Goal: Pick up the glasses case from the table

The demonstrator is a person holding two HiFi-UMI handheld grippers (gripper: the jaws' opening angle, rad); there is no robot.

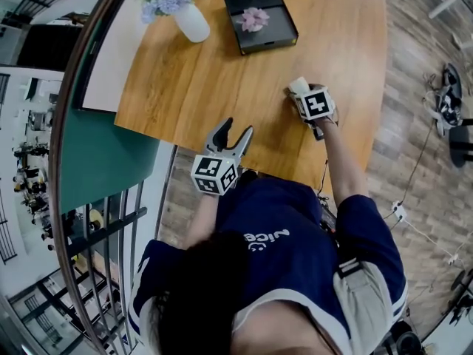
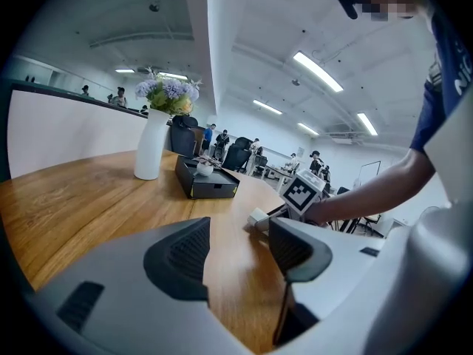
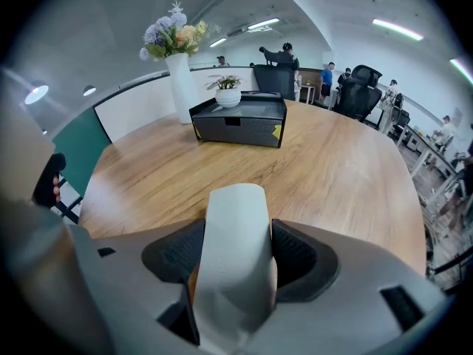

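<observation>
Seen from the head view, the right tongs [image 3: 235, 251] are clamped on the pale grey, rounded glasses case [image 3: 235, 213], both dark ribbed pads pressed flat to its sides and its rounded end sticking out past them. The case sits toward 4 o'clock on the warm brown wooden worktop [image 1: 207, 80], low at the wood; whether it is off the surface I cannot tell. The left tongs [image 2: 236, 246] hover at the 6 o'clock edge, jaws apart with only bare wood between them. At 10 o'clock stands a white vase of pale blue and lilac flowers [image 1: 191, 21], and at 12 o'clock a flat black square box [image 1: 260, 18] with a small pink-flowered pot on top.
</observation>
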